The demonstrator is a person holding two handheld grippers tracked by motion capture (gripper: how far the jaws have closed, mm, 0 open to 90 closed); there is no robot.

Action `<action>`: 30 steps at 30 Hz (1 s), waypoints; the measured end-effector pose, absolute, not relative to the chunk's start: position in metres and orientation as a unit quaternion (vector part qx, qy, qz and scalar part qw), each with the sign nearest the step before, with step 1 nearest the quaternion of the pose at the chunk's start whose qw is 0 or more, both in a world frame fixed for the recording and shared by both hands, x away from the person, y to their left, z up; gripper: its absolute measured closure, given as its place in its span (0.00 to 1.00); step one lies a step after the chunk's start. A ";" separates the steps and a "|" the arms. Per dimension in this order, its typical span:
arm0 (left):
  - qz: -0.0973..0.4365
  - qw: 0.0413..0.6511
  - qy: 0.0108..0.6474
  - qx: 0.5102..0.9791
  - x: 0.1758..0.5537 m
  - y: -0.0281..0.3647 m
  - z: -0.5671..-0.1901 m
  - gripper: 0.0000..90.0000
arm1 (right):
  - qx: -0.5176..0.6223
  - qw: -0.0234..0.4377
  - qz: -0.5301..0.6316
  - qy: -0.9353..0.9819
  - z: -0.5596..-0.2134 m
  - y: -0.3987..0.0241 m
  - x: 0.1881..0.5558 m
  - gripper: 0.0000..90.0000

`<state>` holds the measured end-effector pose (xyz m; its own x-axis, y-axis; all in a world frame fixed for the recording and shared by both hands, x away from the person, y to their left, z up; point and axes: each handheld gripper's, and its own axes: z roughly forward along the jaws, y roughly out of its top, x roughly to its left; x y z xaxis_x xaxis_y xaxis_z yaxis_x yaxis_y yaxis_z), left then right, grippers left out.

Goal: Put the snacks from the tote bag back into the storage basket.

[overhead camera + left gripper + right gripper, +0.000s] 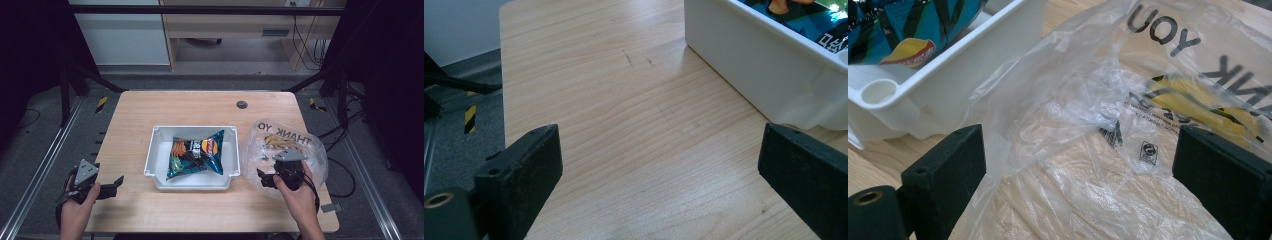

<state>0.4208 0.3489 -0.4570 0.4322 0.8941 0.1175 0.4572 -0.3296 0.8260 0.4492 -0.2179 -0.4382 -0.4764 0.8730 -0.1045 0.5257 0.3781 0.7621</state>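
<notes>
Two grippers are held over a wooden table (200,107), one in each hand. The right gripper (263,178) is seen at the near right of the high view, resting on a clear plastic bag (285,145). In the right gripper view its two black jaws are spread wide, one on each side of the crinkled plastic bag (1088,115), and nothing is pinched between them. The bag is laid flat on the right part of the table, just beside the white tub (192,180), and its left edge is seen touching the tub's wall in the right gripper view. Black letters and a yellow mark are printed on the bag. The left gripper (118,182) is found at the near left corner of the table, well apart from the bag. Its jaws are also spread wide, with bare wood between them in the left gripper view, and nothing is held. The white tub is placed in the middle of the table, between the two grippers. A blue chip packet (197,152) is laid inside the tub and is puffed up. A corner of the tub (764,65) is seen to the far right in the left gripper view. A small dark round hole (242,104) is set in the far part of the table.
</notes>
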 end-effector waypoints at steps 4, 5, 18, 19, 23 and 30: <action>0.294 0.371 0.444 0.761 0.421 0.349 -0.457 0.04 | 0.440 0.256 0.336 0.793 -0.443 -0.217 0.449 0.08; 0.294 0.371 0.444 0.761 0.421 0.349 -0.457 0.04 | 0.439 0.256 0.334 0.794 -0.444 -0.217 0.449 0.08; 0.293 0.371 0.443 0.762 0.421 0.348 -0.457 0.04 | 0.409 0.246 0.304 0.825 -0.457 -0.204 0.451 0.08; 0.293 0.371 0.443 0.762 0.421 0.348 -0.457 0.04 | 0.407 0.247 0.305 0.825 -0.459 -0.203 0.452 0.08; 0.293 0.371 0.443 0.762 0.421 0.348 -0.457 0.04 | 0.407 0.245 0.307 0.825 -0.465 -0.202 0.452 0.08; 0.293 0.371 0.442 0.763 0.421 0.348 -0.457 0.04 | 0.407 0.254 0.311 0.820 -0.475 -0.198 0.450 0.08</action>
<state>0.4207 0.3478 -0.4572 0.4384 0.8909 0.1185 0.4566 -0.3343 0.8245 0.4499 -0.1977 -0.4752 -0.5389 0.8262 -0.1643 0.5101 0.4753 0.7169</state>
